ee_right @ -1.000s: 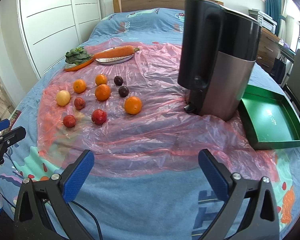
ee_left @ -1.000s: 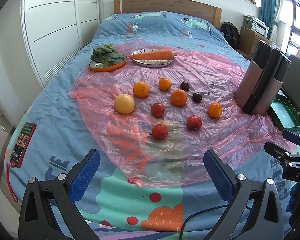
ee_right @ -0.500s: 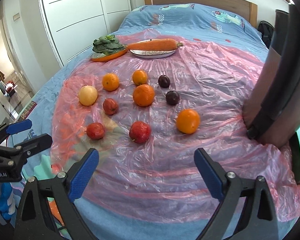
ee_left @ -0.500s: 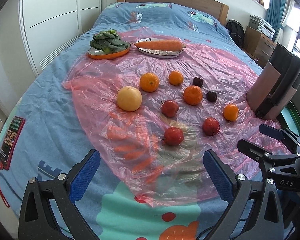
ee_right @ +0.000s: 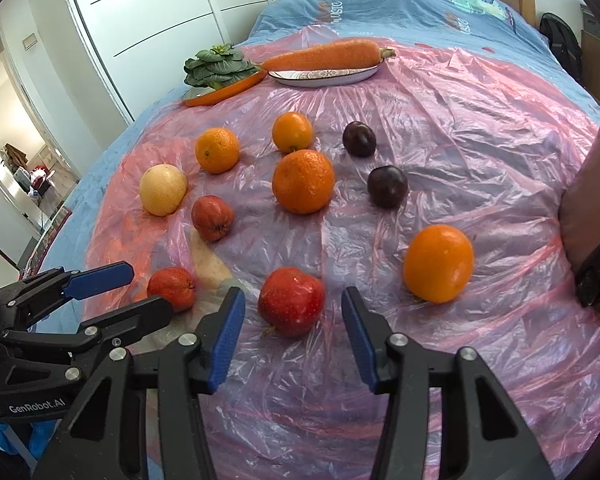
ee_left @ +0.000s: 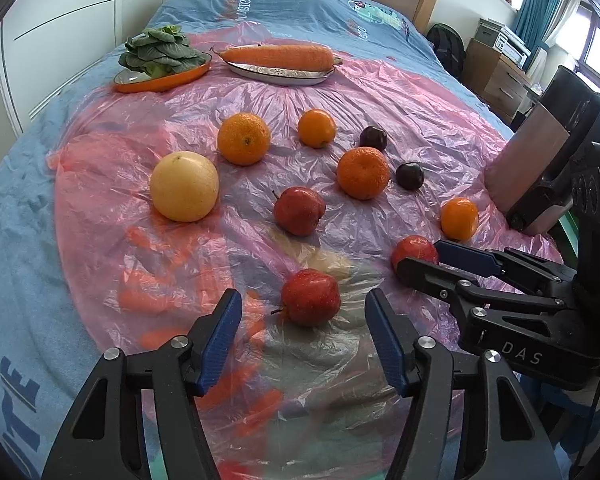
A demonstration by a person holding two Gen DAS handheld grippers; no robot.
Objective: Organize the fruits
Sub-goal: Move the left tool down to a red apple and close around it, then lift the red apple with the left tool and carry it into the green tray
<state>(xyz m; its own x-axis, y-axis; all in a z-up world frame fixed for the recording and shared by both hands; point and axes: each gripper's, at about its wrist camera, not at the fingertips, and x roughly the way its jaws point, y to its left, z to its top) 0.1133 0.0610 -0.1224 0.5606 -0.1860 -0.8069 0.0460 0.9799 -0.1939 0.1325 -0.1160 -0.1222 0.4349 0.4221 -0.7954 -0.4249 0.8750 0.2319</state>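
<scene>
Fruit scattered across a pink plastic sheet (ee_left: 400, 92) spread over a bed (ee_left: 284, 4). Nearest the cameras, 2 red apples side by side and well apart. Left gripper (ee_left: 304, 314) poised just short of the left apple (ee_left: 310, 297), jaws half spread and just been closing, blue pads flanking the fruit without touching it. Right gripper (ee_right: 293, 318) likewise lined up on the right apple (ee_right: 291, 300), jaws narrowed but clear of the skin on both sides, also just been closing. Third red apple (ee_left: 299, 210) farther back, near a pale yellow grapefruit (ee_left: 184, 186). 4 oranges spread around: 1 large (ee_right: 303, 181) in the middle, 1 (ee_right: 438, 263) off to the right near a dark appliance (ee_left: 548, 168). 2 dark plums (ee_right: 387, 186) behind that. At the far edge of the sheet, leafy greens (ee_left: 162, 51) on an orange plate (ee_left: 156, 84) beside a carrot (ee_left: 276, 58) on an oval dish (ee_left: 276, 76).
</scene>
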